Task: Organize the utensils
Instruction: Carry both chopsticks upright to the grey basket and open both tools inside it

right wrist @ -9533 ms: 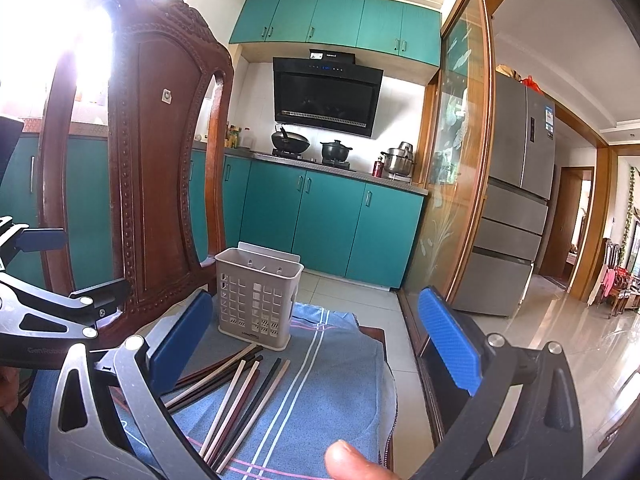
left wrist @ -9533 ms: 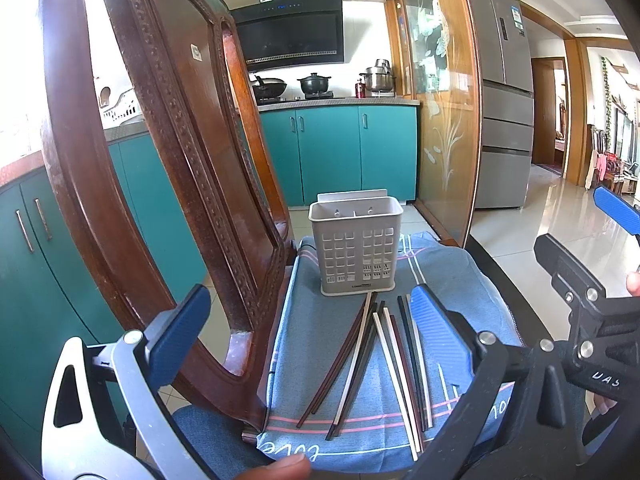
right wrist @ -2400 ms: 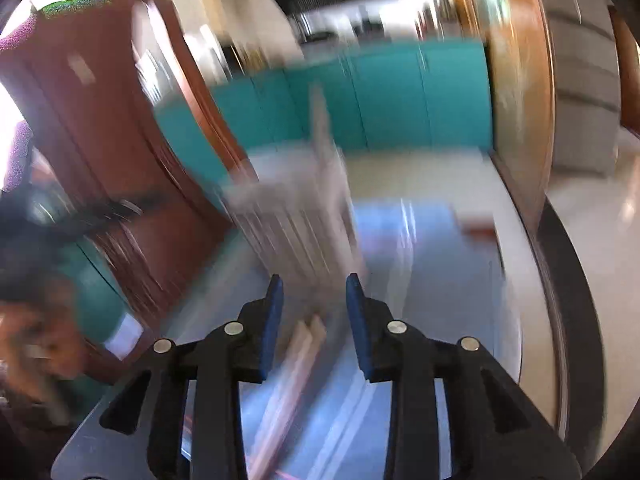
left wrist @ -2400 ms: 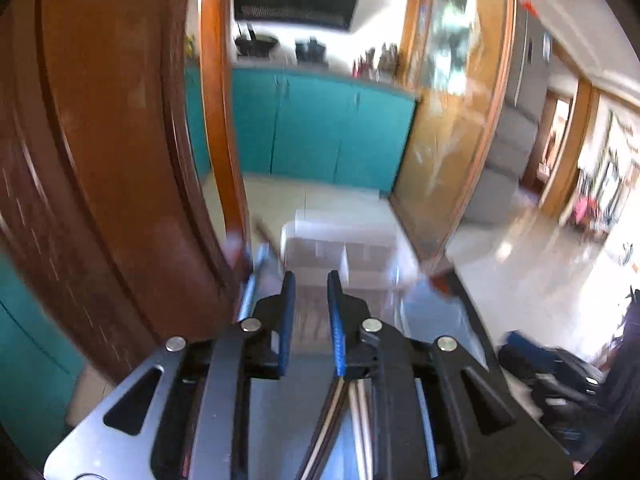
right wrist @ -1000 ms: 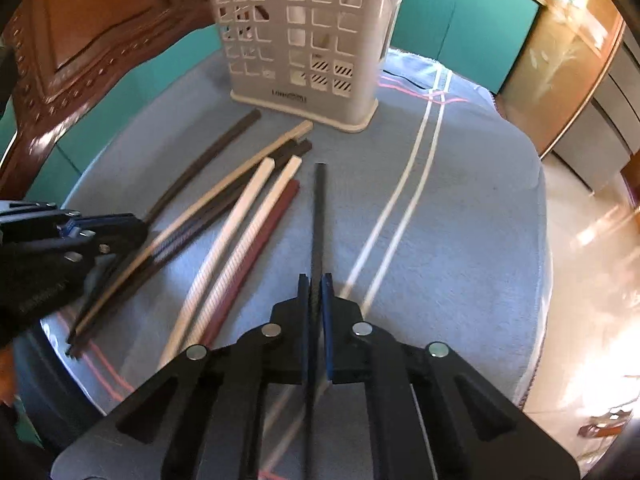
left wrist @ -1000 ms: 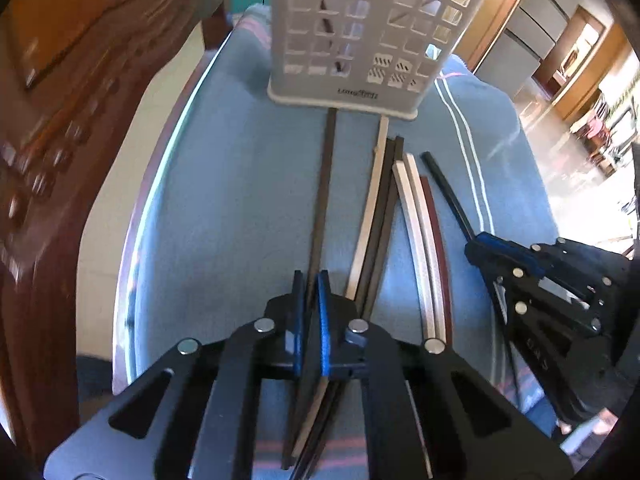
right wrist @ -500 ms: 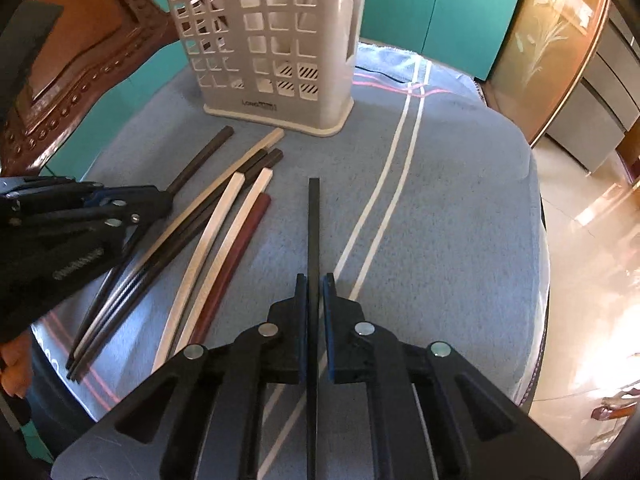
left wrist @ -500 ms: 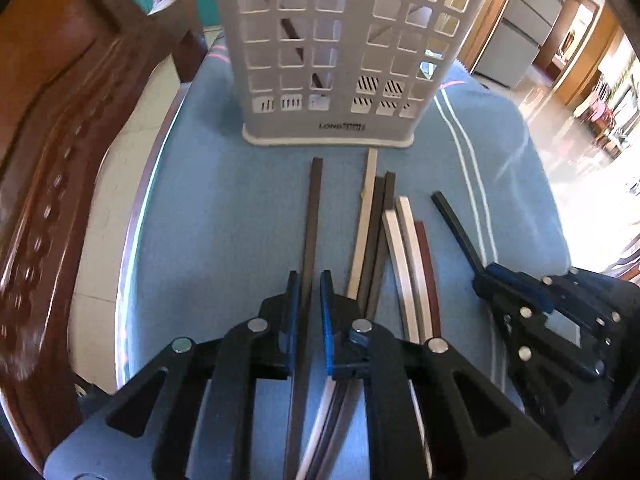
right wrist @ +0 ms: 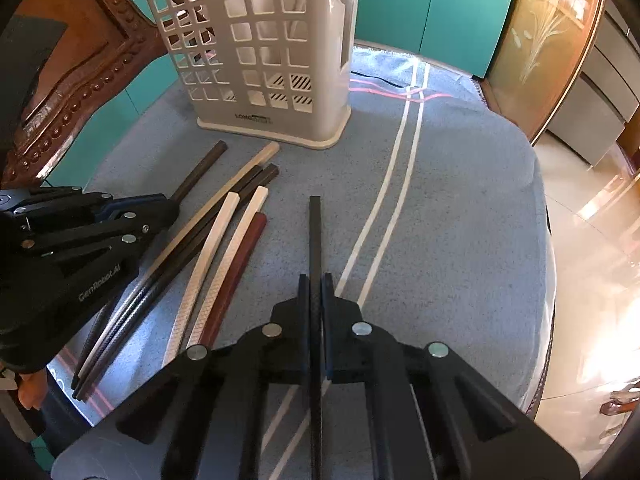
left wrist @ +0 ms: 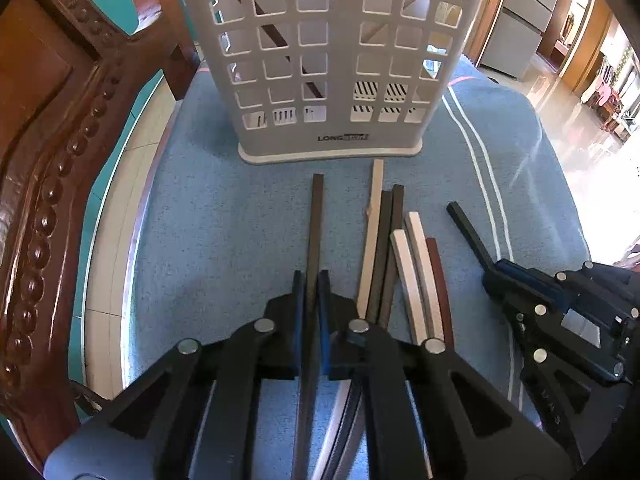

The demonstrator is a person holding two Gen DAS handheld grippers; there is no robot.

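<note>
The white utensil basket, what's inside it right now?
Through the white utensil basket's holes, one dark brown chopstick leans diagonally in its left compartment. The wall hides its lower end.

A home kitchen (teal cabinets (right wrist: pixel 432 4), carved wooden chair (left wrist: pixel 52 152), glossy tiled floor (right wrist: pixel 592 216)).
</note>
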